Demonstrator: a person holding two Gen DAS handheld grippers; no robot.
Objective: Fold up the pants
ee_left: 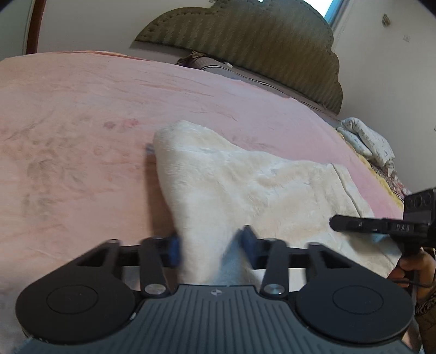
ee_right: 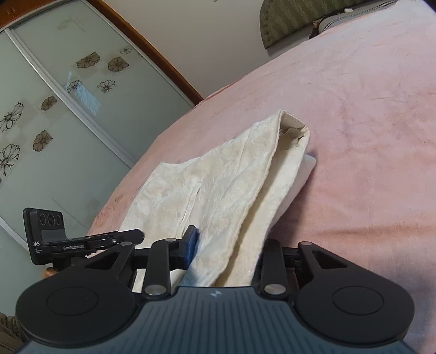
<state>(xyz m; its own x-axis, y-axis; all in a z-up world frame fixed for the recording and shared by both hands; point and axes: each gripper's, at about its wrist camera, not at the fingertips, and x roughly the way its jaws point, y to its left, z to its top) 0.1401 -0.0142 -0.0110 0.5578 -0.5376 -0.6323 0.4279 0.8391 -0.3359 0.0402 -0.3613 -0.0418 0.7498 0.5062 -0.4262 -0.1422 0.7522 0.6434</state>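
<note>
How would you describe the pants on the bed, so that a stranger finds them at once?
Look at the wide pink bedspread below the olive headboard. Near its close edge lie the cream pants, plush and partly folded. They are the only pale, fluffy garment on the pink.

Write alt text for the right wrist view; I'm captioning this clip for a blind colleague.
A cream pair of pants, partly folded, lies on a pink bedspread with its near end between the wide-apart fingers of the right gripper. The other gripper shows at lower left, before frosted sliding doors with flower prints; a padded headboard sits at top.
</note>
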